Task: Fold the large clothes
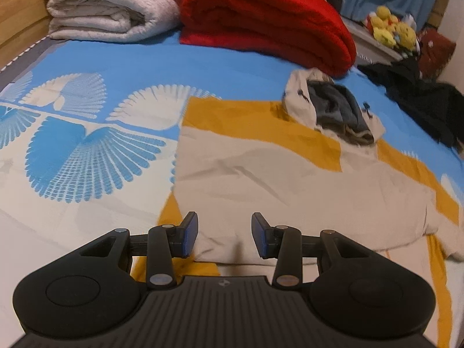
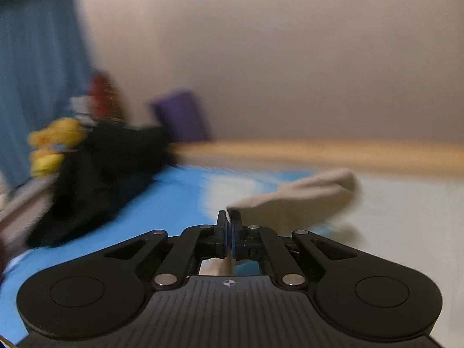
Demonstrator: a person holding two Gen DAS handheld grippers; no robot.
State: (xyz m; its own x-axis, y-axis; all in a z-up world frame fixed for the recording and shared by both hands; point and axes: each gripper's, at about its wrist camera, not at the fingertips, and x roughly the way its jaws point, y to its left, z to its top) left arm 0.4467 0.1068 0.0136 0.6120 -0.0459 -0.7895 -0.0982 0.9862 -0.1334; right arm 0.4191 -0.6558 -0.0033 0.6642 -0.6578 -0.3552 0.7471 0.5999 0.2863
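Observation:
A cream and mustard-yellow hoodie lies spread on the bed, its hood bunched at the far end with a grey lining showing. My left gripper hovers over the hoodie's near hem, open, with nothing between its blue pads. In the blurred right wrist view, my right gripper is shut on a strip of cream fabric. A cream sleeve trails from the jaws to the right, lifted off the bed sheet.
A folded red blanket and a folded white blanket lie at the head of the bed. Black clothes are heaped at the far right. Yellow plush toys sit on a ledge beyond. A wooden bed frame edges the mattress.

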